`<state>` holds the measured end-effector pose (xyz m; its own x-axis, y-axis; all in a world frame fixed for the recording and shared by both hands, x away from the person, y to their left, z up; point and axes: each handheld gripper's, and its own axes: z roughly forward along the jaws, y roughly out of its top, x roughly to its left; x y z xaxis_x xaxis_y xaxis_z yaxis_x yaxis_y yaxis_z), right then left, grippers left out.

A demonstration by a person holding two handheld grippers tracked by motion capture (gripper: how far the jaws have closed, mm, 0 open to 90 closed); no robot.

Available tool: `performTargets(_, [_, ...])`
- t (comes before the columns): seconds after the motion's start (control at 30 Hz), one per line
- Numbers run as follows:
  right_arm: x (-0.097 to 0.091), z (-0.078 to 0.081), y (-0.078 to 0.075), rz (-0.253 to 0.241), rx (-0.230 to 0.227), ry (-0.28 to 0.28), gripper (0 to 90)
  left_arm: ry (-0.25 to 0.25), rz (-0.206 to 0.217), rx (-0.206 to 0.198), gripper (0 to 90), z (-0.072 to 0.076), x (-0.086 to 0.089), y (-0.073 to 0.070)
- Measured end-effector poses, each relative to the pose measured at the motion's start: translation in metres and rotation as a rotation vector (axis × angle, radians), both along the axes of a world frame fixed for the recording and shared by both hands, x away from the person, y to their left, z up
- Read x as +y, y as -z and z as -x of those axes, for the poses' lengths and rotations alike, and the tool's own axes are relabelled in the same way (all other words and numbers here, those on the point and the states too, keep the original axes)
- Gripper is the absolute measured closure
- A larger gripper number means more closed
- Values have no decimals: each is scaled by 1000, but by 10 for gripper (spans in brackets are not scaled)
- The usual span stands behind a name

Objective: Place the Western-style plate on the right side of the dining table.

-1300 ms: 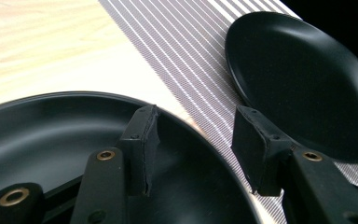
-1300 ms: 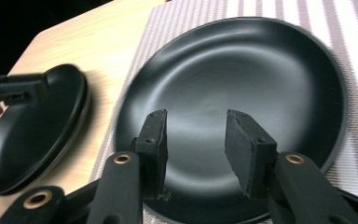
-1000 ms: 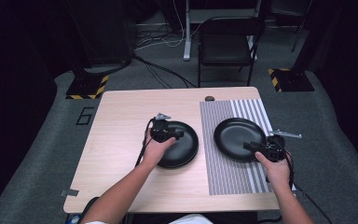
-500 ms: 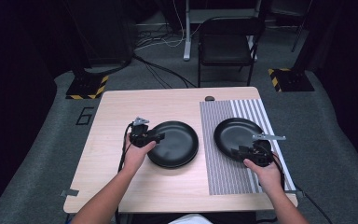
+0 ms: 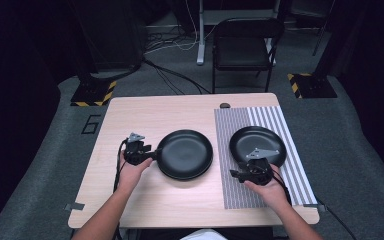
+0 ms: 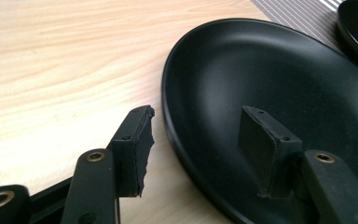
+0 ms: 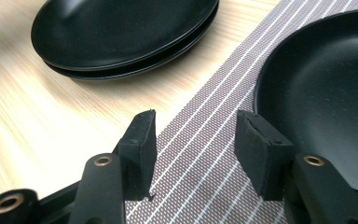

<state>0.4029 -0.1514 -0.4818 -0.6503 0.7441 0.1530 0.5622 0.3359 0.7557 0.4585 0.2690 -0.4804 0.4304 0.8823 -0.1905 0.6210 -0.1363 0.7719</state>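
Left claw [image 5: 152,155] straddles the near rim of the stacked black plates [image 5: 185,154] on the bare tabletop [image 5: 145,112]; jaws part-open, just been opening, pads clear of the rim. Right claw [image 5: 236,174], also part-open and just been opening, holds nothing; single black plate [image 5: 257,145] on the striped mat [image 5: 240,195] lies just beside its right jaw. Judgement: seat one pad inside the rim, one under it, before closing. No brand or label legible; a "6" [image 5: 91,124] marks the floor.
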Motion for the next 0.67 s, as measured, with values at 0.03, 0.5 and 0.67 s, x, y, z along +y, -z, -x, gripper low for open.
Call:
performTargets(0.03, [2, 0, 1, 7, -4, 1, 476, -5, -3, 0, 451, 1, 2, 2])
performTargets(0.5, [17, -5, 17, 35, -2, -58, 471, -96, -69, 26, 438, -1, 28, 20])
performTargets(0.67, [28, -8, 26, 67, -42, -116, 460, -118, -89, 39, 436, -4, 34, 24])
